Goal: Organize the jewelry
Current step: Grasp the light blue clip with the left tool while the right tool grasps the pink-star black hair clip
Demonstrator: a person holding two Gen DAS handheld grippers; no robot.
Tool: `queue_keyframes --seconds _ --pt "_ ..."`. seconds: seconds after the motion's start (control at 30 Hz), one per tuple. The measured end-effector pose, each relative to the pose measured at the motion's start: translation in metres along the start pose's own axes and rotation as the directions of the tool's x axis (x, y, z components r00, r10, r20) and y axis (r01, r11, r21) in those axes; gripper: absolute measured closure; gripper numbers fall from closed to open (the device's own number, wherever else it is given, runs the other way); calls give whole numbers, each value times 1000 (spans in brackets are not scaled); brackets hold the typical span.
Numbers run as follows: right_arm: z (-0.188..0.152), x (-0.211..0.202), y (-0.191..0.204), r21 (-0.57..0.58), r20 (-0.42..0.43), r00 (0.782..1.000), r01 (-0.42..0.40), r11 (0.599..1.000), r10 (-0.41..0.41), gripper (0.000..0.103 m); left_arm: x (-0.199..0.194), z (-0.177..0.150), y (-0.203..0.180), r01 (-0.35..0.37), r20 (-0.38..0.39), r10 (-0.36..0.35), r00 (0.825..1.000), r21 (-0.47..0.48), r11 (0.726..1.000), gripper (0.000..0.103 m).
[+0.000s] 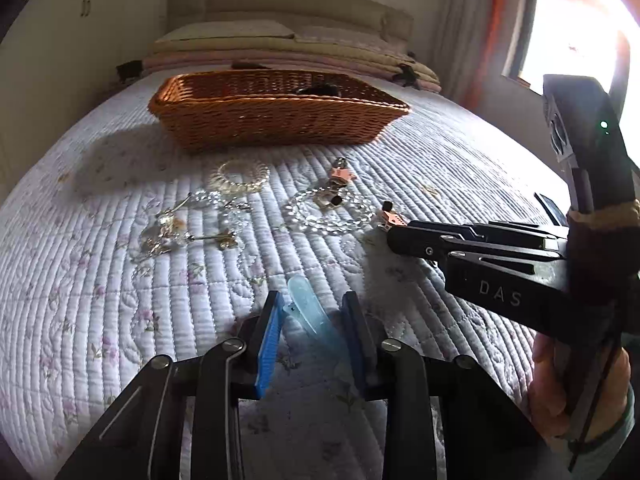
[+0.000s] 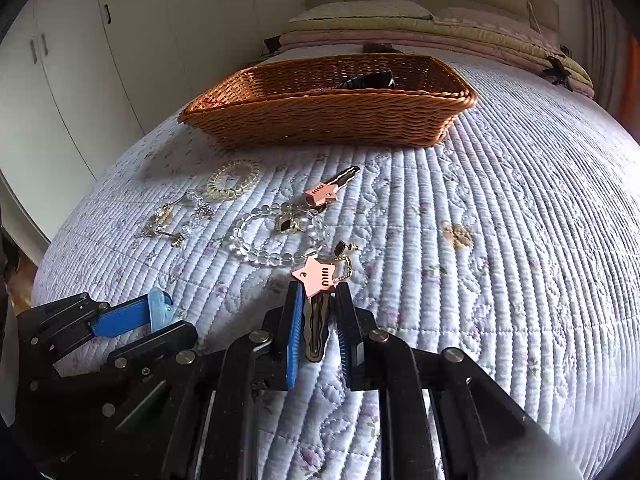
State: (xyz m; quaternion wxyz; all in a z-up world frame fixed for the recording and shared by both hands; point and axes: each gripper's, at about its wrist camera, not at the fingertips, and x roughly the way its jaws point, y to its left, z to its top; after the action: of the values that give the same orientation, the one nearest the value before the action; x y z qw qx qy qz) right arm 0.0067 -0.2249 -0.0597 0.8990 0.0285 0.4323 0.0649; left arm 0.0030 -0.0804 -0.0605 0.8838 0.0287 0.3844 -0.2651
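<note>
A light blue hair clip (image 1: 306, 308) sits between the blue pads of my left gripper (image 1: 314, 300), low over the quilt, and the pads press on it. From the right wrist view the left gripper (image 2: 172, 316) shows that clip (image 2: 160, 306) at its tip. My right gripper (image 2: 319, 292) is shut on the metal body of a pink star hair clip (image 2: 316, 276). The same gripper (image 1: 394, 234) comes in from the right in the left wrist view. A brown wicker basket (image 2: 328, 112) stands further up the bed with a dark item (image 2: 372, 78) inside.
On the quilt lie a clear bead bracelet (image 2: 276, 240), a second pink star clip (image 2: 324, 192), a spiral hair tie (image 2: 232, 180), gold pins and earrings (image 2: 164, 220) and a black earring with a chain (image 2: 344, 252). Folded bedding is stacked behind the basket. A hand (image 1: 572, 380) holds the right gripper.
</note>
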Motion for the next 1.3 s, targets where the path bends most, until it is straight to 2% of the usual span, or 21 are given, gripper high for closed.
queue_keyframes --seconds 0.1,0.2,0.47,0.6,0.73,0.83,0.93,1.0,1.07,1.1,1.17,1.23,1.3 --pt "-7 -6 -4 16 4 1000 -4 1000 4 85 -2 5 -1 21 -9 -20 1000 92 996 77" --pt "-9 -6 0 -2 14 1000 6 1000 -6 84 -2 6 6 49 -28 -47 998 67 997 77" --pt "-4 -1 1 16 8 1000 4 1000 -4 84 -12 -4 2 13 -21 -12 1000 20 1000 72" --pt "-3 0 3 5 5 1000 14 1000 -14 84 -14 -4 2 18 -28 -18 999 2 1000 67" --pt "-4 0 2 5 4 1000 -12 1000 12 82 -17 -5 4 25 -47 -24 999 9 1000 61" --pt "-5 0 1 9 3 1000 -17 1000 17 82 -24 -8 2 29 -48 -29 998 5 1000 61" --pt "-4 0 1 14 2 1000 -17 1000 17 82 -17 -5 1 15 -60 -18 998 -45 999 61" --pt "-3 1 0 19 3 1000 -18 1000 18 82 -12 -3 -4 -28 -55 26 998 -37 999 63" --pt "-3 2 -1 18 2 1000 -21 1000 21 82 -10 -3 -8 -64 -54 63 997 -12 998 70" --pt "-3 2 -1 16 3 1000 -21 1000 21 82 -10 -3 -9 -69 -54 69 996 -2 998 73" --pt "-3 1 0 8 5 1000 -24 1000 24 82 -12 -4 -8 -63 -51 63 997 9 998 87" --pt "-5 0 2 -4 8 999 -36 999 36 84 -14 -5 -6 -62 -46 63 997 15 998 92" --pt "-6 -2 4 -14 17 999 -33 999 33 85 -15 -5 -3 -48 -37 49 998 5 999 92"
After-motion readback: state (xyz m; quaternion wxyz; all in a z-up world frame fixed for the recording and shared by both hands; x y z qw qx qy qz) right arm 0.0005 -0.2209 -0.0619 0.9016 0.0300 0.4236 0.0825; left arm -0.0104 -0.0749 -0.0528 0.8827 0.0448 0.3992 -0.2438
